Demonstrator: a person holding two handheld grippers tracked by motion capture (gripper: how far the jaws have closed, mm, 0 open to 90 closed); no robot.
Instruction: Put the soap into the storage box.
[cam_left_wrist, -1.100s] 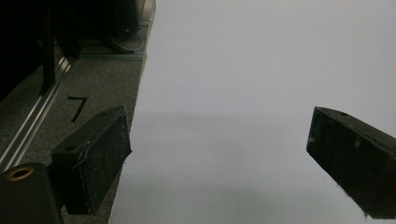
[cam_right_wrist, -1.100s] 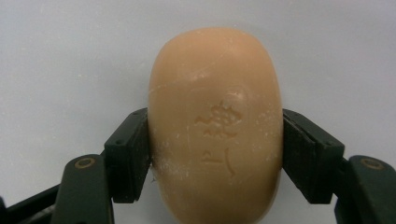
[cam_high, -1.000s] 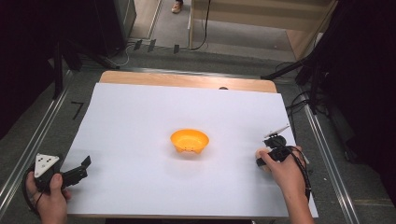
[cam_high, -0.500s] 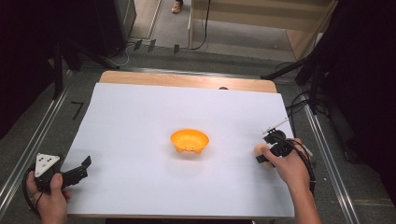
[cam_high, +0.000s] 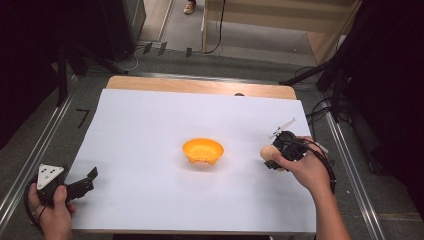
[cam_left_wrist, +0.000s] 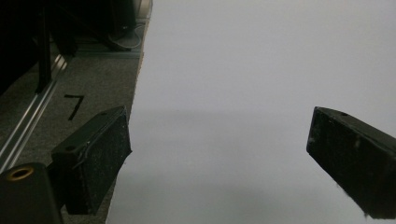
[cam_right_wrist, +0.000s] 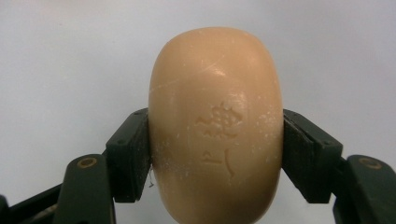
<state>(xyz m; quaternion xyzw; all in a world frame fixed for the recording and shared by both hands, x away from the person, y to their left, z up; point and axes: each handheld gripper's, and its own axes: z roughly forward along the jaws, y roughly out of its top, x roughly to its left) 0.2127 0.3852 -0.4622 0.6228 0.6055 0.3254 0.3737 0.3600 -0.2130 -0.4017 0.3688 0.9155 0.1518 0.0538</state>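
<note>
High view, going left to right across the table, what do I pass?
Left tool, open, at the near left corner → orange bowl in the middle → tan soap bar → right tool shut on the bar.

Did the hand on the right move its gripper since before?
Yes. The right gripper, shut on the tan soap bar, has shifted slightly left toward the orange bowl, which stayed put on the white table.

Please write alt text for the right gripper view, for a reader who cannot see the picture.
A tan oval bar of soap, with a faint embossed mark on its face, is clamped on both sides between the two black jaws of the right gripper. Behind it lies a plain white table surface.
</note>
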